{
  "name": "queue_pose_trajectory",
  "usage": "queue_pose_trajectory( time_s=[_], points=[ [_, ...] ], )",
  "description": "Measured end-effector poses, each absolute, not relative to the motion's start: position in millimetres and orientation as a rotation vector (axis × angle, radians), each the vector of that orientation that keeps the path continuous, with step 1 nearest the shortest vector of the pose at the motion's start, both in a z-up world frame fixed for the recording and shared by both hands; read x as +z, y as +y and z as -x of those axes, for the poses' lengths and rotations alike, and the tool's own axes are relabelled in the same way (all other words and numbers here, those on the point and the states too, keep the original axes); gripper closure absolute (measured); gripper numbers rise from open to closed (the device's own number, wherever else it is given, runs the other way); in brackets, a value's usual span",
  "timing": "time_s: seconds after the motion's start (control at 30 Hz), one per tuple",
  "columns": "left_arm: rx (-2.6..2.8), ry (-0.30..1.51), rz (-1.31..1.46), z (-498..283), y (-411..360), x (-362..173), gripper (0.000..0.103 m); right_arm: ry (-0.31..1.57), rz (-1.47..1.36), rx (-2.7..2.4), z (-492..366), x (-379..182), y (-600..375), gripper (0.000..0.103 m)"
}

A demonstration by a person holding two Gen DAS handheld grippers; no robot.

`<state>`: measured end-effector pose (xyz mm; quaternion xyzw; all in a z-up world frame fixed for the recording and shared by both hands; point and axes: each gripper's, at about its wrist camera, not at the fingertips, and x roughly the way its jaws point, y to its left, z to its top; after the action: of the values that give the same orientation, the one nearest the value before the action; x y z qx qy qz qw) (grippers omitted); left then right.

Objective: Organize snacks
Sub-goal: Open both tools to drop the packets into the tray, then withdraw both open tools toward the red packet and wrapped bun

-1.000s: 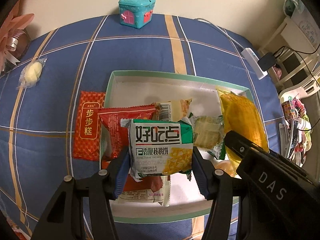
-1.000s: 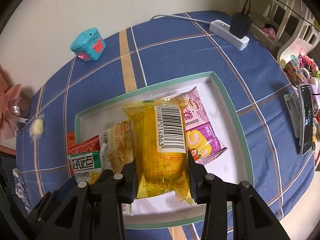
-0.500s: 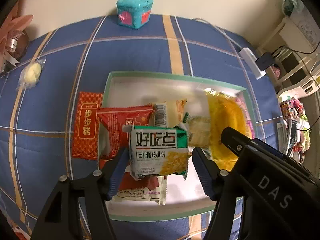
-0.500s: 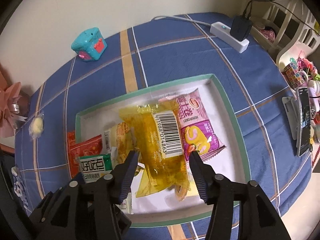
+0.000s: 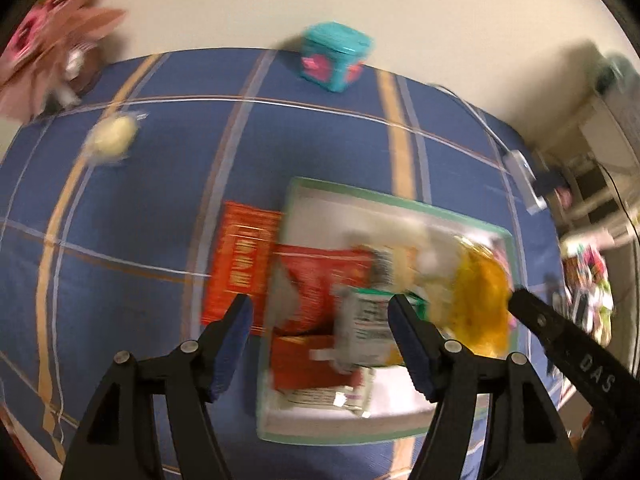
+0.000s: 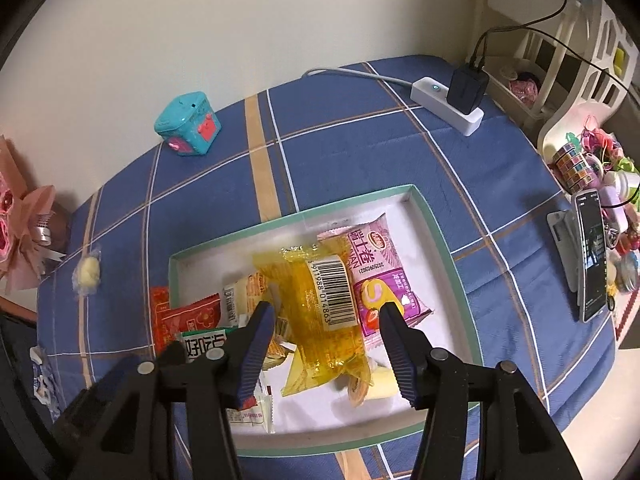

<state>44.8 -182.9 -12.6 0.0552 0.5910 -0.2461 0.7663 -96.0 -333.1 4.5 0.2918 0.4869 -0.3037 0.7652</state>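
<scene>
Tools (image 5: 318, 314) (image 6: 326, 322) spread wide, empty, above tray (image 6: 440, 232).

A blue tablecloth (image 6: 340, 168) crossed by white lines and tan bands carries a white tray (image 6: 440, 240) edged in mint green. Inside lie a translucent yellow packet (image 6: 320, 320) with a black-and-white barcode, a purple-pink packet (image 6: 384, 276) printed with a yellow swirl, a red packet (image 6: 192, 316) and a green-and-white packet (image 6: 202, 344). An orange-red sachet (image 5: 240, 264) with gold lettering sits on the cloth. A teal box (image 6: 187, 123) shows pink patches. The black grippers' fingers (image 6: 256, 356) wear dark blue pads.
</scene>
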Motion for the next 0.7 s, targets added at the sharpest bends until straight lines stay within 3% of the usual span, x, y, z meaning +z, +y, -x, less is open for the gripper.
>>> queue_pose_trajectory(
  time_s=[0.37,0.43,0.5,0.7],
  points=[
    [-0.402,1.210,-0.030,-74,-129,8,0.029,1.090,-0.571,-0.615,73,3,-303,0.040],
    [-0.402,1.208,-0.017,-77,-124,9,0.028,1.097,-0.562,-0.606,68,1,-297,0.032],
    [-0.381,1.193,-0.033,-78,-122,9,0.012,1.099,-0.555,-0.600,64,-1,-292,0.011],
    [-0.305,1.147,-0.077,-86,-103,10,0.007,1.116,-0.520,-0.575,49,-5,-275,0.005]
  ],
)
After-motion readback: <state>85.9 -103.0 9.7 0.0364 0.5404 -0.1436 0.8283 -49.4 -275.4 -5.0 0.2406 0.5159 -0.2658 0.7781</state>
